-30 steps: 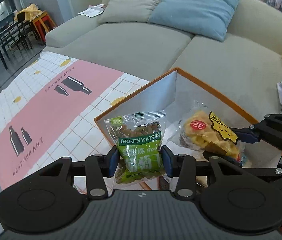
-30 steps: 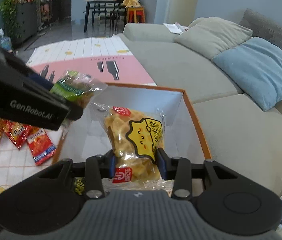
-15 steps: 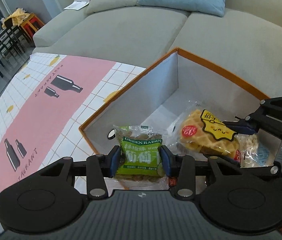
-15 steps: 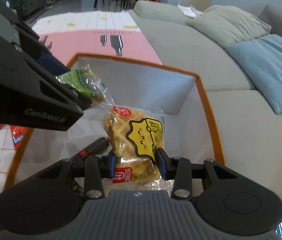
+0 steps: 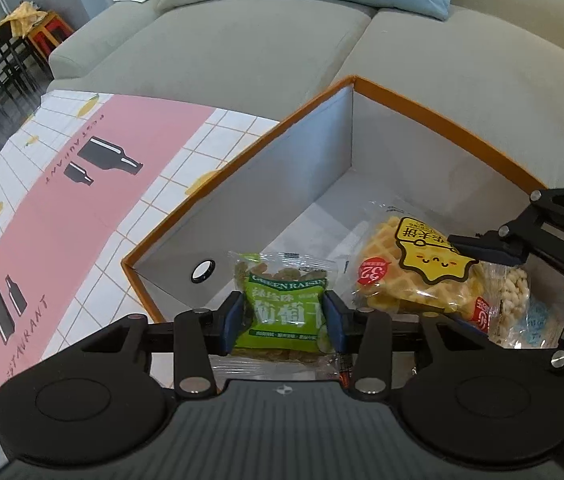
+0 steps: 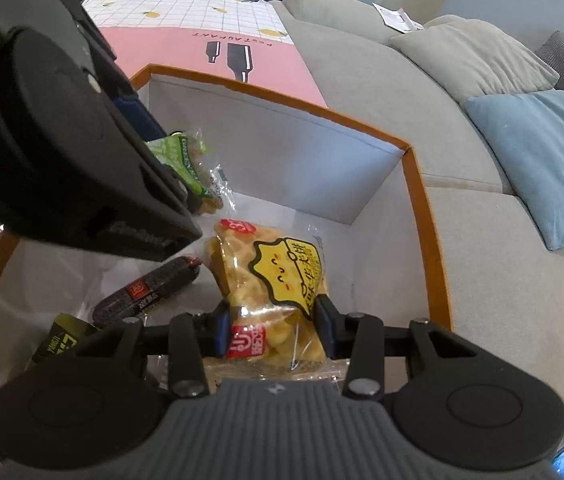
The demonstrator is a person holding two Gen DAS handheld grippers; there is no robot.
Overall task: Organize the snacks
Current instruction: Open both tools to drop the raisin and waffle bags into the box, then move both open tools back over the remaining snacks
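Note:
My left gripper [image 5: 283, 322] is shut on a green raisin packet [image 5: 283, 308] and holds it inside the orange-rimmed grey box [image 5: 266, 184]. The packet also shows in the right wrist view [image 6: 186, 164]. My right gripper [image 6: 274, 332] is shut on a yellow waffle packet [image 6: 270, 276] low inside the same box [image 6: 413, 184]. The waffle packet also shows in the left wrist view [image 5: 413, 276], with the right gripper's fingers [image 5: 481, 250] on it.
In the box lie a dark sausage stick [image 6: 150, 288], an olive packet [image 6: 58, 340] and a clear bag of puffed snacks [image 5: 513, 304]. The box stands on a pink and white checked tablecloth [image 5: 62, 200] beside a grey-green sofa [image 5: 242, 48] with a blue cushion [image 6: 537, 152].
Both grippers have moved down into the box with their packets. The raisin and waffle packets now sit below the rim, close to the box floor.

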